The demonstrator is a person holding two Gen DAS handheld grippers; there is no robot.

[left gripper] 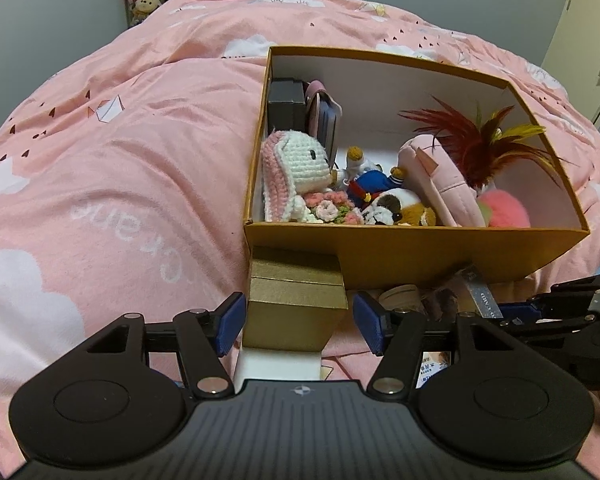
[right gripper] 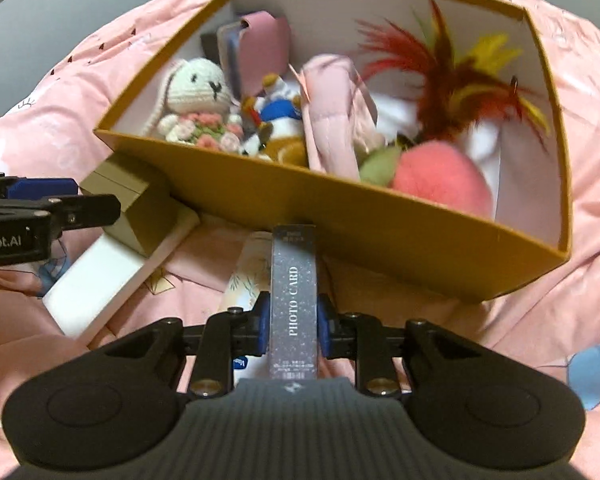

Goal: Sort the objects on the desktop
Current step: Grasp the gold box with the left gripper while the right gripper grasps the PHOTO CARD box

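Observation:
A small gold box (left gripper: 296,300) stands on a white box (left gripper: 278,364), against the front wall of an open mustard-coloured carton (left gripper: 416,240). My left gripper (left gripper: 300,316) is open around the gold box, and a gap shows at the right pad. In the right wrist view my right gripper (right gripper: 294,320) is shut on a grey box marked PHOTO CARD (right gripper: 294,280), held just in front of the carton (right gripper: 300,208). The gold box (right gripper: 128,200) lies at the left there. Inside the carton are a crochet bunny (left gripper: 296,168), a pink pouch (left gripper: 440,176) and a feather toy (left gripper: 480,140).
Everything rests on a rumpled pink duvet (left gripper: 120,160). Loose items lie at the carton's foot: a round pale thing (left gripper: 400,294) and a patterned pack (right gripper: 248,276). The carton also holds a pink plush ball (right gripper: 440,180), small figures and a dark box (left gripper: 286,108).

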